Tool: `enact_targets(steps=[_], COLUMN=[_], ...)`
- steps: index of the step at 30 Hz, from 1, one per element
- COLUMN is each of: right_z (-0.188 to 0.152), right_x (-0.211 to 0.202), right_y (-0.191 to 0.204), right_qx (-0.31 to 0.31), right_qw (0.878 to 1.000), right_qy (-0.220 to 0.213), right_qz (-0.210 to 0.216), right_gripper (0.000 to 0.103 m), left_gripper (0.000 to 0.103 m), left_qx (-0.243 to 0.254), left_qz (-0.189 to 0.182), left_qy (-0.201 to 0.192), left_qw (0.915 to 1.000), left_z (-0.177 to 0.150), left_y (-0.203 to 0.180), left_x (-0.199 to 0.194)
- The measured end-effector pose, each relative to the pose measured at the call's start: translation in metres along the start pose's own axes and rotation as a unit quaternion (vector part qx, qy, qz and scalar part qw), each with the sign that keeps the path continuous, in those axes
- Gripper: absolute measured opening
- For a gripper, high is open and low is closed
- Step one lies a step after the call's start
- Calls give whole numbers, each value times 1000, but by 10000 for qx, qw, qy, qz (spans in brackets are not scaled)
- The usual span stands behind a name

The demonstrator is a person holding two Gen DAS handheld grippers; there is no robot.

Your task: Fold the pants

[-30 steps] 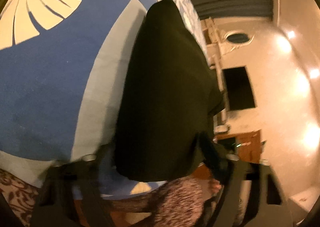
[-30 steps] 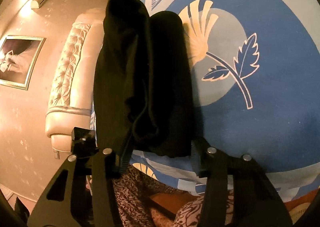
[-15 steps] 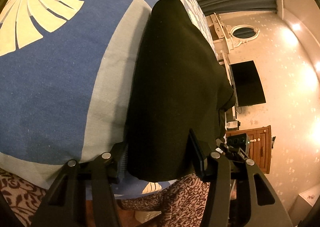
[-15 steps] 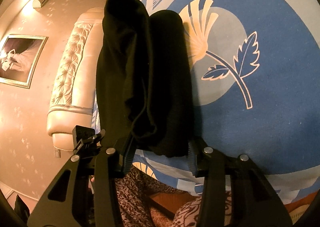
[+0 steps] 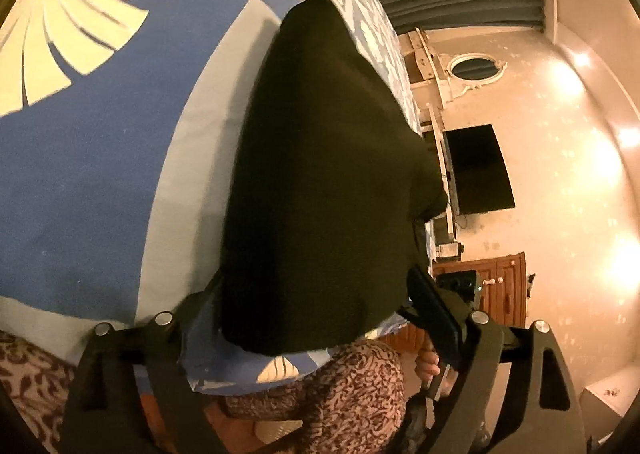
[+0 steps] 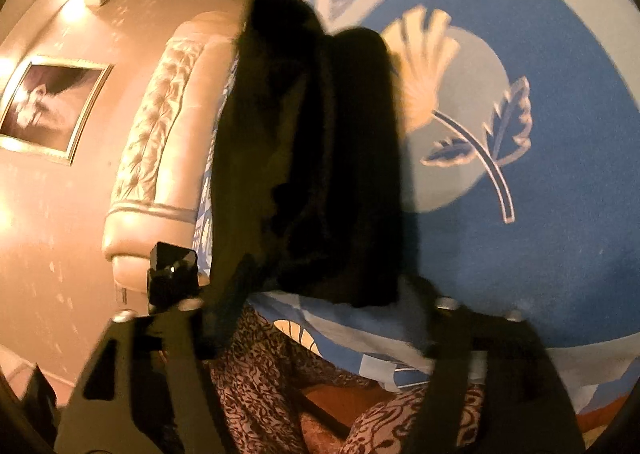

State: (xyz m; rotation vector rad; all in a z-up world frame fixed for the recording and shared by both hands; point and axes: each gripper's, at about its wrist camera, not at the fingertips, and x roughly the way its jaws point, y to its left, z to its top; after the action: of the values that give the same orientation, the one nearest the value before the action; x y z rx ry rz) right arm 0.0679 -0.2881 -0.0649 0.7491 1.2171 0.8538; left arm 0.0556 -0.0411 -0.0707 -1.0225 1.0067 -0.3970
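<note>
the black pants (image 5: 320, 181) lie folded lengthwise on the blue bedspread (image 5: 92, 157), near its edge. both the left gripper (image 5: 316, 318) and right gripper (image 6: 320, 318) have just been opening, jaws apart astride the near end, releasing it. next likely needs a fresh grip for another fold.

A bed (image 5: 80, 181) covered by a blue bedspread (image 6: 560, 213) with cream leaf prints carries 1 pair of black pants (image 5: 320, 181), folded lengthwise near its edge.

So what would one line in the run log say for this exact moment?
task: fold pants | black pants: lying on blue bedspread | left hand-held gripper: jaws just opened, straddling hem | right hand-held gripper: jaws just opened, straddling end
</note>
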Motion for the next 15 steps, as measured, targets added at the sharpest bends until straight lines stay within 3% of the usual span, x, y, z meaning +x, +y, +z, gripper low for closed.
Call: enact_targets(steps=[5,9,15], right_z=[11,30,63], right_x=[-16,-12,0], right_y=[17,8,-7], right_qx=[-480,-449,-208], right_qw=[9981,9985,9991], right_qy=[-214,-207,-335], right_qz=[-315,-250,169], right_gripper=[90,91,91], left_gripper=[86,86,86], left_qx=[278,701,836], left_qz=[-181,30,-126], left_qy=[-73,-356,-347], left_qw=[9994,9969,9958], left_z=[11,33,75], left_y=[0,8,16], left_x=[-26,-41,-20])
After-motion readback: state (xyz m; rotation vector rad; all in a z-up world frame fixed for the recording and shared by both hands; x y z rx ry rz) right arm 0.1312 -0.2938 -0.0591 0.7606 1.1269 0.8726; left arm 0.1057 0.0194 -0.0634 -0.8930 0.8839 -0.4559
